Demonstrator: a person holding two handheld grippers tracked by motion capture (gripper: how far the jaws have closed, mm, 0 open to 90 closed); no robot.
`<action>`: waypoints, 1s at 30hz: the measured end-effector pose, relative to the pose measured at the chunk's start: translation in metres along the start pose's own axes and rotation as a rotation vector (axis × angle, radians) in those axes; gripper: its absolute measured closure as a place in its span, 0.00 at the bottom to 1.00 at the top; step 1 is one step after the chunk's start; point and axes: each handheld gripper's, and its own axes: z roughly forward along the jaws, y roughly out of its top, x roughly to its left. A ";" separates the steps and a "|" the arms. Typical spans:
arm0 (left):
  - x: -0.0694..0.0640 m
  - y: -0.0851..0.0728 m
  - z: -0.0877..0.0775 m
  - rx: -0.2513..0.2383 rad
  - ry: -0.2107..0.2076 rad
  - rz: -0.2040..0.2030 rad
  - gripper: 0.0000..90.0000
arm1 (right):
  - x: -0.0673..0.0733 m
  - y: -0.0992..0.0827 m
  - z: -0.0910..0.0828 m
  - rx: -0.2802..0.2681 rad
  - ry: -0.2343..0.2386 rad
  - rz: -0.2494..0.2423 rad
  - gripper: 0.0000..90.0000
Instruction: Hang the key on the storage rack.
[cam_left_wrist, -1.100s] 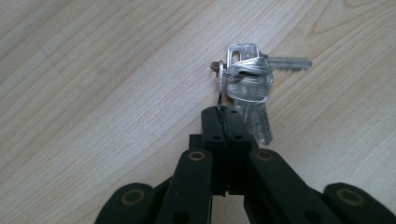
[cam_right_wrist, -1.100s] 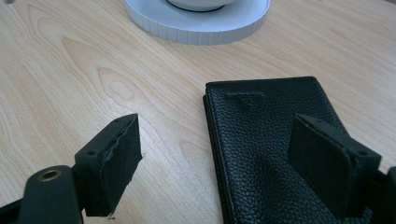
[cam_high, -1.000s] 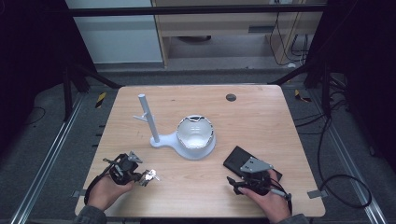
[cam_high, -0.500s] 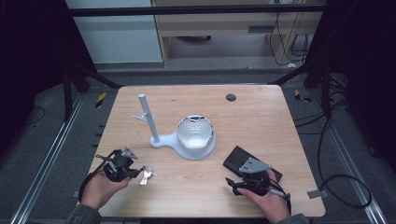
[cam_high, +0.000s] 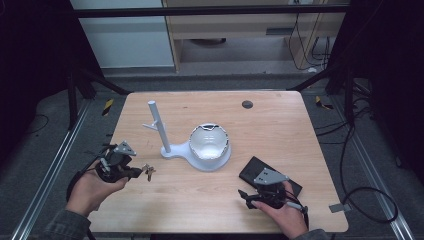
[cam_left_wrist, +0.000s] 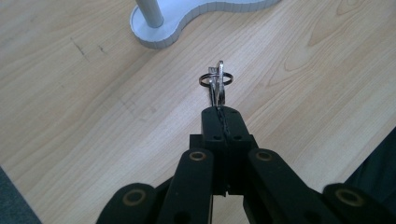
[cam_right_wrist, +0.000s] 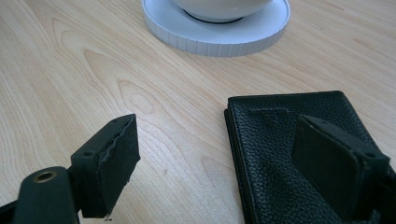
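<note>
My left gripper (cam_high: 139, 172) is shut on a small bunch of keys (cam_high: 148, 171) and holds it above the table's front left. In the left gripper view the keys (cam_left_wrist: 217, 86) and their ring stick out past the closed jaws (cam_left_wrist: 223, 116). A white stand (cam_high: 159, 127) with an upright post and a side peg rises behind them. Its base (cam_high: 200, 162) carries a white bowl (cam_high: 209, 141). My right gripper (cam_high: 249, 194) is open at the front right, next to a black wallet (cam_high: 251, 169). In the right gripper view its jaws (cam_right_wrist: 224, 144) straddle the edge of the wallet (cam_right_wrist: 280, 130) without touching it.
A small dark disc (cam_high: 247, 104) lies near the table's far edge. Black frame posts and cables surround the wooden table (cam_high: 280, 130). Bare wood lies between the two hands.
My left gripper has lifted the keys off the table and moved a little up and left in the high view. The right gripper has stayed still.
</note>
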 end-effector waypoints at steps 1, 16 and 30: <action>0.000 0.002 -0.002 -0.002 0.001 0.004 1.00 | 0.000 0.000 0.000 0.001 -0.003 -0.003 0.17; 0.010 0.016 -0.027 -0.045 -0.010 0.018 1.00 | 0.003 0.001 0.002 -0.003 -0.013 -0.012 0.16; 0.021 0.013 -0.044 -0.087 0.004 -0.001 1.00 | 0.003 0.000 0.002 -0.002 -0.021 -0.014 0.16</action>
